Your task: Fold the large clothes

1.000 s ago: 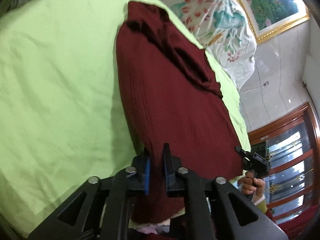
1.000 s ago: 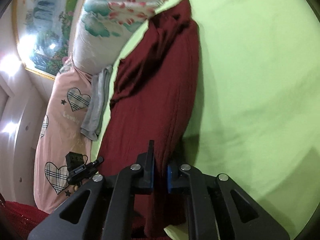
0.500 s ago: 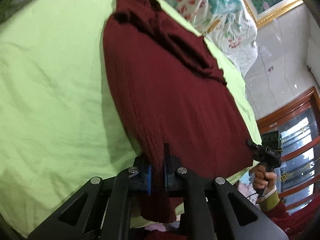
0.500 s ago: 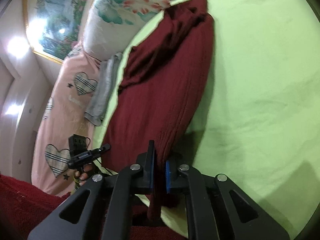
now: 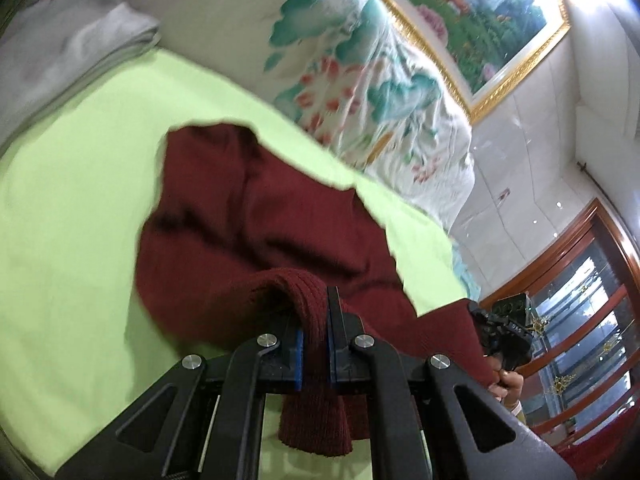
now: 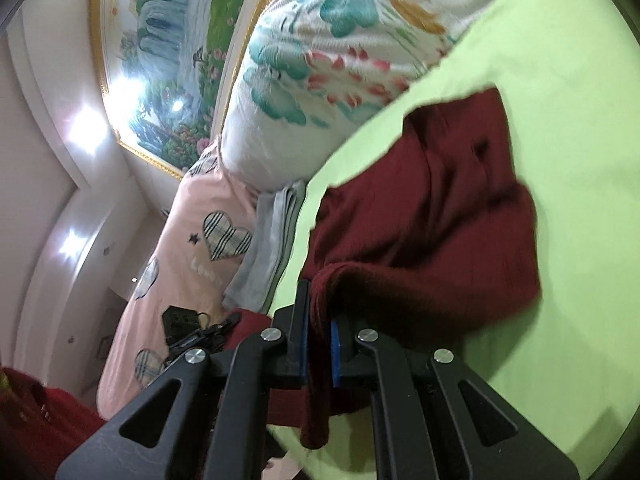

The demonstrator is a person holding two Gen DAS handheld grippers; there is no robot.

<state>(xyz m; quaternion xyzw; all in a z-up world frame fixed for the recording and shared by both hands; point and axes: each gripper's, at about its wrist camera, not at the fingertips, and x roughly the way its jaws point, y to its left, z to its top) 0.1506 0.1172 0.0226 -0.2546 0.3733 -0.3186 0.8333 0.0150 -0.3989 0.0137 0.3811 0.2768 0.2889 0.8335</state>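
Two hand-held grippers lift the near hem of a dark red knitted sweater off a lime-green bed sheet. The left gripper is clamped on a ribbed corner of the hem, its blue pads pressing the knit from both sides, with a short tail of fabric hanging below the jaws. The right gripper is likewise closed tight on the other corner of the sweater, the hem drooping beneath it. Between the two grips the raised edge arches over the rest of the garment, whose far part lies bunched on the sheet. In the left wrist view the right gripper shows at the right, with the hand that holds it. Beyond the sweater, at the far edge of the bed, lies a floral quilt; a folded grey cloth and a pink cover with plaid hearts sit to its left. A gold-framed landscape painting hangs on the wall behind.
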